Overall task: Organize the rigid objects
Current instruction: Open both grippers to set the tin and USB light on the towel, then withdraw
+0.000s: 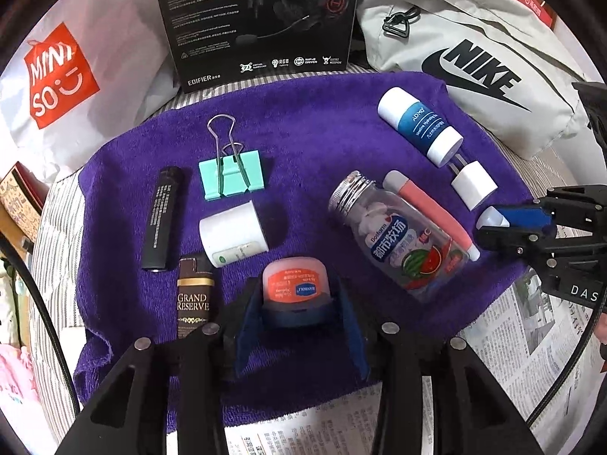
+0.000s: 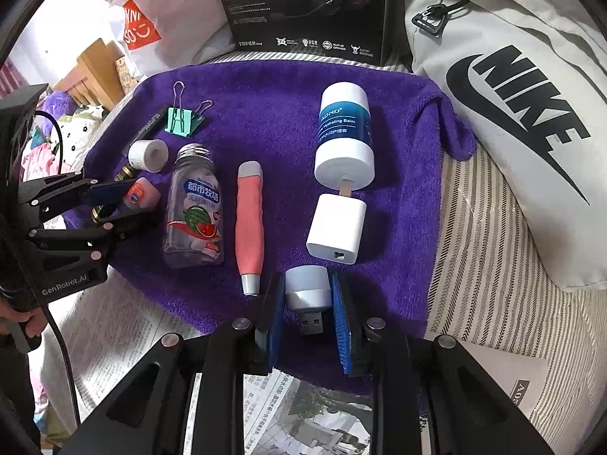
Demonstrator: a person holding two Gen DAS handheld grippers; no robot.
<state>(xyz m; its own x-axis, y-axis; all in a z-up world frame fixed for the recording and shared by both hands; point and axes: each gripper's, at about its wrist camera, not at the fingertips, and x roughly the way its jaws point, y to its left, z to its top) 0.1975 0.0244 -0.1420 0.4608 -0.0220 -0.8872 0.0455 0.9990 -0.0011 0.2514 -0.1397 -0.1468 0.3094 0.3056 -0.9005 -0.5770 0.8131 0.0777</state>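
Several small objects lie on a purple towel (image 1: 303,121). My left gripper (image 1: 297,303) is shut on a small orange jar (image 1: 294,278) at the towel's near edge; it also shows in the right wrist view (image 2: 141,193). My right gripper (image 2: 308,295) is shut on a small white USB light (image 2: 306,288), seen from the left wrist view (image 1: 493,218) at the towel's right edge. A candy bottle (image 1: 402,242), a pink pen-like stick (image 1: 432,212), a white charger (image 2: 337,229) and a blue-white balm tube (image 2: 344,132) lie between.
A teal binder clip (image 1: 231,174), white cap (image 1: 233,233), black tube (image 1: 163,216) and brown lighter (image 1: 193,295) lie on the towel's left. A black headset box (image 1: 261,19), Nike bag (image 1: 474,60) and Miniso bag (image 1: 57,76) stand behind. Newspaper (image 2: 303,409) lies in front.
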